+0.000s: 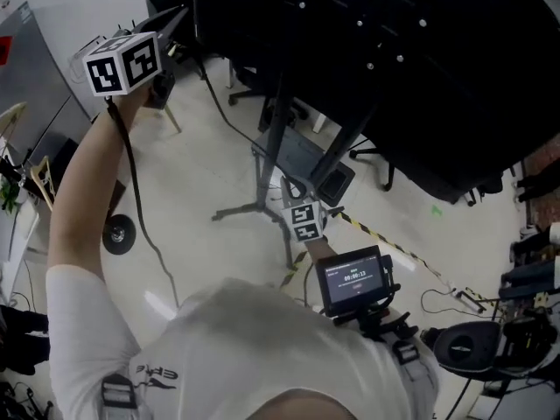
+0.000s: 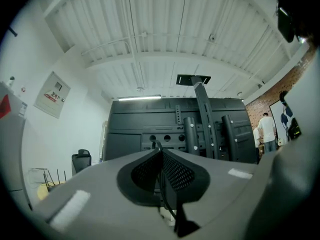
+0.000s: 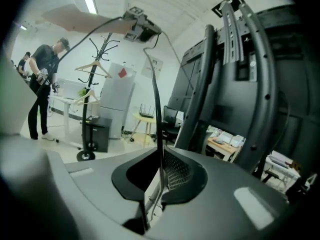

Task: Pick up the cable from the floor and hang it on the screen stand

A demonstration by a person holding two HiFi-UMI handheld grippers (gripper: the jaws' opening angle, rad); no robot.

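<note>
a person holds a thin black cable (image 3: 156, 99) in two hand-held tools beside the screen stand (image 1: 273, 138), partway through hanging it up. the left claw (image 2: 161, 156), raised high at arm's length, is closed with the cable pinched between its mesh-faced pads. the right claw (image 3: 161, 159), held lower and near the stand, is likewise clamped on the cable, which rises from its jaws in a long arc to the left tool overhead. the length between the two claws hangs in the air, clear of the floor (image 1: 201, 173). whether any of it trails on the floor beyond either grip cannot be made out. seen from the left claw, the dark back of the screen (image 2: 140, 129) and its upright mounting rails (image 2: 204, 119) stand ahead, apart from the jaws, and no part of the cable rests on them yet.

the pick-up looks done, and carrying the cable to the stand appears to be the step in hand. the next move would seem to call for both claws to keep hold while the slack span is taken over a rail or the top of the frame, so that it drapes down both sides before either grip lets go. the cable is thin and limp, so it will likely slip off a smooth upright unless it is laid across something that projects.
</note>
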